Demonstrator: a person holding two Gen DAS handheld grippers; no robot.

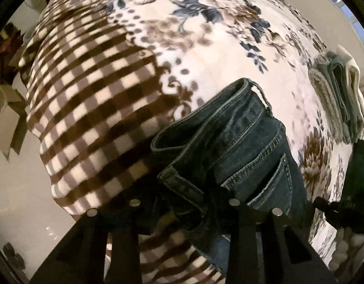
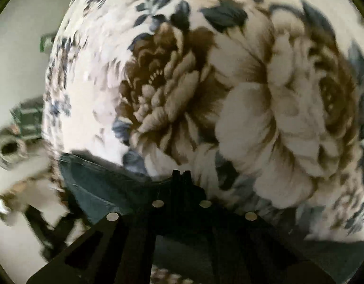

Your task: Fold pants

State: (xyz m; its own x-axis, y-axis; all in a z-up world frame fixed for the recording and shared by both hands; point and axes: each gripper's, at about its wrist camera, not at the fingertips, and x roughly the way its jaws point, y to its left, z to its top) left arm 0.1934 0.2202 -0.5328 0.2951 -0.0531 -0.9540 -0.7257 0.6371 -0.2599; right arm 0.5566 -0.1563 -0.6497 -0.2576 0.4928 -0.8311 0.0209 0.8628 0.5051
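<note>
Gripping the jeans [image 1: 248, 146] at the waistband near the blanket's [image 1: 217, 54] checked edge, our left gripper [image 1: 184, 203] pinches denim. Our right gripper [image 2: 181, 177], fingers together, holds denim too. We should, in our judgement, lift both ends level.

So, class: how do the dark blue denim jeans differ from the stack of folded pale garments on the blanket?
The dark blue denim jeans are dark, loosely bunched, with the waistband gaping; the stack of folded pale garments is cream and grey-green, in neat flat layers. The jeans lie near the left tool; the stack sits farther off. Both rest on the floral blanket.
</note>
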